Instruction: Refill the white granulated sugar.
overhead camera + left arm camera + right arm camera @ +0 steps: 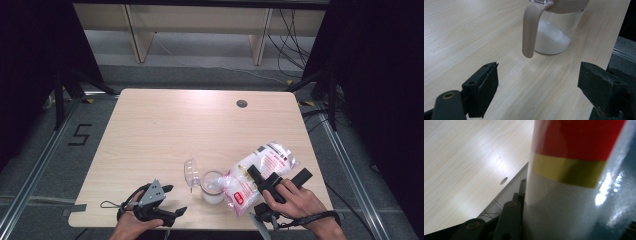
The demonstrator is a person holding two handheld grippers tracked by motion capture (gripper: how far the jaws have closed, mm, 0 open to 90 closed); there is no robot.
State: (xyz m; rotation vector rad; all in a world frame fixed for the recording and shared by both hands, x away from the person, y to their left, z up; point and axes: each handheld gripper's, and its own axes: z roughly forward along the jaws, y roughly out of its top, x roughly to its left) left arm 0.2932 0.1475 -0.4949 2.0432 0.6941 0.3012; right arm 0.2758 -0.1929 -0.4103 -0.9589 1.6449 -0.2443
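The pale wood-grain table (165,130) is lying mostly bare, with wide room toward its far edge. Near the front edge, a shiny plastic bag (252,175) of white grains, printed red and yellow, is tilting its long axis down-left over a clear jar (212,187) with its hinged lid (191,172) open. The right tool (265,186) is clamping the bag. The left tool (170,202) is gaping wide, holding nothing, just beside the jar.

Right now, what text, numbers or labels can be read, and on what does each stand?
"5": black tape figure on the grey floor left of the wooden table.
Red print on the clear plastic bag of white grains, held by the right gripper: too blurred to read.
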